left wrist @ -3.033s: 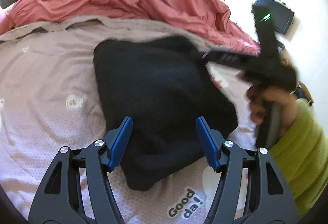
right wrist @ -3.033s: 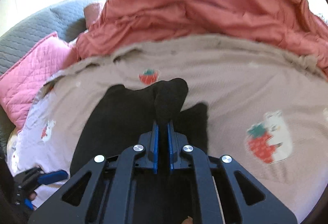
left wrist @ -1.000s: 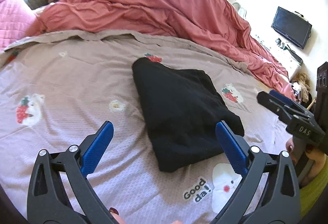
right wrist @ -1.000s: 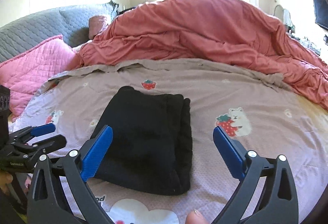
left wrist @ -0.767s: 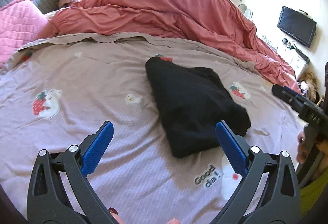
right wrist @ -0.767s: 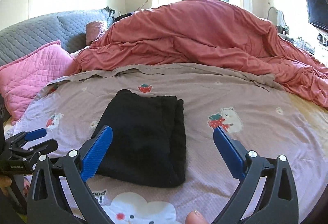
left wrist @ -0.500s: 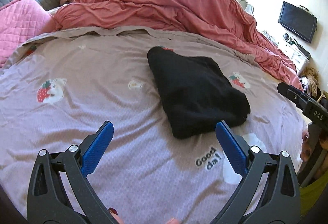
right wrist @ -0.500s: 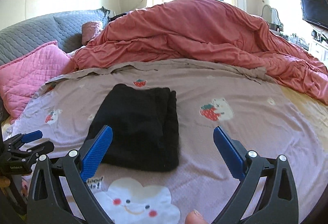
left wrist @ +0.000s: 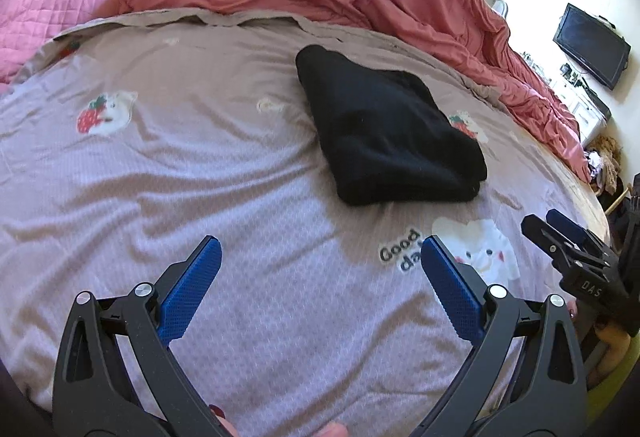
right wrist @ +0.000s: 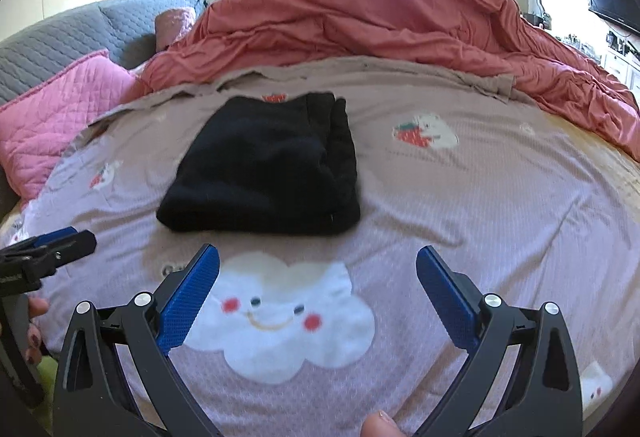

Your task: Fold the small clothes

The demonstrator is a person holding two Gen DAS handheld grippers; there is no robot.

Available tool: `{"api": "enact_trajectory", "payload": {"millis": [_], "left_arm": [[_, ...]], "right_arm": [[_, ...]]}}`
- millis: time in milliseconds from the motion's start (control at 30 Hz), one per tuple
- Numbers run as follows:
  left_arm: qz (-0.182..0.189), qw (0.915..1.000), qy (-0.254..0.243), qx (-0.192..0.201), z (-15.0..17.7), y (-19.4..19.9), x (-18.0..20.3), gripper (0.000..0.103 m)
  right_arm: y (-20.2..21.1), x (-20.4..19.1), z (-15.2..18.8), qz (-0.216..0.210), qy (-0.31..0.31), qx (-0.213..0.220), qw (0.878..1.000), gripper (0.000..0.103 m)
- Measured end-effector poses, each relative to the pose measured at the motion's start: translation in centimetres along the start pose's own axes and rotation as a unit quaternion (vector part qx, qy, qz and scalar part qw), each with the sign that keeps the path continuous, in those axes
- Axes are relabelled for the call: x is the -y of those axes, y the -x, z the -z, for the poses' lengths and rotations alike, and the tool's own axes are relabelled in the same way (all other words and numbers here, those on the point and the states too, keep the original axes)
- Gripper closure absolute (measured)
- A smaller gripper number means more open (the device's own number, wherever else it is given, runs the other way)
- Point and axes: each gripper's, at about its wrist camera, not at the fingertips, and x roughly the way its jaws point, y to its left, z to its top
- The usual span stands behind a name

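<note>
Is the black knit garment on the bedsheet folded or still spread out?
Folded. The black knit garment lies as a compact rectangle on the lilac printed bedsheet, with stacked layers showing along its right edge; neither gripper touches it.

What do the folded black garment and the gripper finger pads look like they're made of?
Black garment: soft, thick matte fabric, probably knit or fleece; fuzzy surface, rounded bulky fold edges, no sheen.
Left gripper pads: blue, likely rubber or textured plastic; fine raised grid pattern. Right gripper pads look the same. Both frames: black rigid plastic, apparently.

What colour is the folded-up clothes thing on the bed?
Black all over, no pattern. The folded garment shows best in the left wrist view.
</note>
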Motion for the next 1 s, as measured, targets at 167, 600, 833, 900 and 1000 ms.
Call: {"api": "enact_trajectory", "payload": {"millis": [167,600,833,900,1000], "left_arm": [[-0.010,0.9999,0.009,-0.006,1.0,-0.5,-0.1,0.009],[-0.024,0.9997,0.004,-0.010,1.5,-0.5,-0.3,0.009],[-0.029,0.9995,0.004,-0.011,1.4,-0.5,-0.3,0.009],[-0.032,0.9994,0.003,-0.012,1.4,-0.5,-0.3,0.009],[-0.036,0.9993,0.005,-0.012,1.4,-0.5,-0.4,0.010]], "right_arm": [[-0.1,-0.2,0.6,-0.002,0.003,-0.003,1.000,0.005],[-0.2,-0.8,0.3,-0.013,0.002,-0.005,1.000,0.005],[-0.4,-0.8,0.2,-0.012,0.002,-0.007,1.000,0.005],[-0.5,-0.9,0.2,-0.011,0.003,-0.006,1.000,0.005],[-0.5,-0.9,0.2,-0.012,0.003,-0.006,1.000,0.005]]}}
